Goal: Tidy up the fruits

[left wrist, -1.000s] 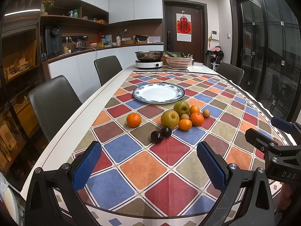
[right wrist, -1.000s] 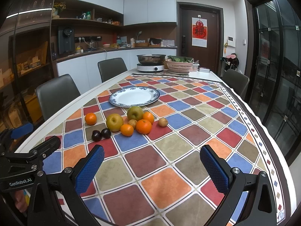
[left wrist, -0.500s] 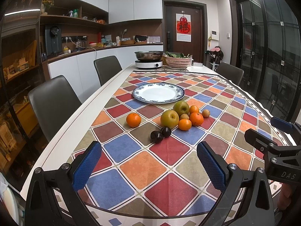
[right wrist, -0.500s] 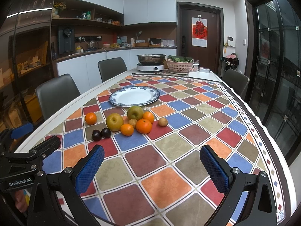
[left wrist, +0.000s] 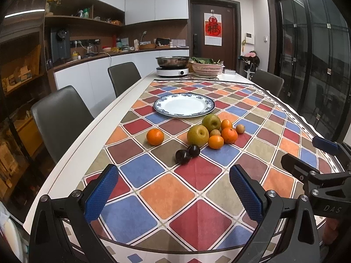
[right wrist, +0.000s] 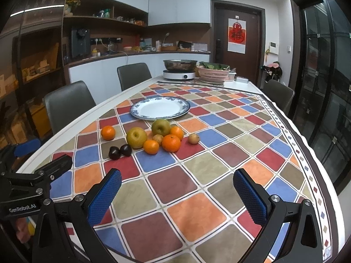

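Note:
A white plate with a blue rim (left wrist: 184, 104) (right wrist: 160, 107) lies bare on the checkered tablecloth. In front of it sits a cluster of fruit: two yellow-green pears (left wrist: 197, 135) (right wrist: 136, 137), several oranges (left wrist: 229, 135) (right wrist: 171, 143), one orange apart at the left (left wrist: 155, 136) (right wrist: 108, 132), two dark plums (left wrist: 183, 156) (right wrist: 114, 152) and small brown fruits (left wrist: 240, 128) (right wrist: 194, 138). My left gripper (left wrist: 173, 191) is open and empty, near the table's front edge. My right gripper (right wrist: 177, 194) is open and empty, to its right.
An induction cooker with a steel pan (left wrist: 172, 65) and a pink basket of greens (left wrist: 207, 67) stand at the table's far end. Grey chairs (left wrist: 59, 118) line the left side, another (right wrist: 277, 94) the right. Each gripper shows at the other view's edge.

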The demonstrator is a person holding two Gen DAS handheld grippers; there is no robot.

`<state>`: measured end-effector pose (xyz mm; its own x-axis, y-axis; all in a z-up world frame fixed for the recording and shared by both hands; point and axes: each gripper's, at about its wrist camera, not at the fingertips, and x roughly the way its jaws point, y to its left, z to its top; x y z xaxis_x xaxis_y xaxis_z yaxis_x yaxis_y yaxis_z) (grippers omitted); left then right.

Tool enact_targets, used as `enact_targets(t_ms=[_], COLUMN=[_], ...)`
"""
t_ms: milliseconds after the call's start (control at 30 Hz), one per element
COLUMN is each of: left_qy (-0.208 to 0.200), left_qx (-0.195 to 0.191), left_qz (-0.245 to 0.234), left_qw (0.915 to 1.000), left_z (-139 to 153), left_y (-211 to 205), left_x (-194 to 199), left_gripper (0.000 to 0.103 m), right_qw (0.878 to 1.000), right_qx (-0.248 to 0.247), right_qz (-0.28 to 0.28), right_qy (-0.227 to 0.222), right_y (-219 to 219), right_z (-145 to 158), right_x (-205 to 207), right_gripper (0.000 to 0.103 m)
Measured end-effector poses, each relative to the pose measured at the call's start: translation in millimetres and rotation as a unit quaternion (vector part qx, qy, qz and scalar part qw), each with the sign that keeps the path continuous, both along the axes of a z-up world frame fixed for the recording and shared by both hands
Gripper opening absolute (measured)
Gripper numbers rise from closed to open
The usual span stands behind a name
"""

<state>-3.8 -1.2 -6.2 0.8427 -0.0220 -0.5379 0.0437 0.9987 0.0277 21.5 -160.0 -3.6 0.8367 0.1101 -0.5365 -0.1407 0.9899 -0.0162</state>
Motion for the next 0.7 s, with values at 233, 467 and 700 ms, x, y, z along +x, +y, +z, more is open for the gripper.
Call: enact_targets(t_ms=[233, 467, 700], left_qy=[0.009, 0.03, 0.047], left_qx=[0.007, 0.016, 0.04], left_qz=[-0.011, -0.026, -0.051], left_qw=[0.9999, 0.9991, 0.9968], left_z=[-1.7, -7.8, -13.6], left_y=[1.4, 5.5, 4.2], left_x=[11.9, 35.4, 56.5], left_gripper=[0.097, 0.082, 0.071], right_qw=[1.0, 0.999, 0.996], right_qx=[-0.007, -0.028, -0.048], right_qz=[0.013, 0.037, 0.067], right_qy=[0.008, 0.008, 0.018], right_y=[1.1, 11.5, 23.9], right_z=[-6.0, -8.3, -11.3], right_x=[10.9, 32.8, 57.0], right_gripper=[0.102, 0.1, 0.089])
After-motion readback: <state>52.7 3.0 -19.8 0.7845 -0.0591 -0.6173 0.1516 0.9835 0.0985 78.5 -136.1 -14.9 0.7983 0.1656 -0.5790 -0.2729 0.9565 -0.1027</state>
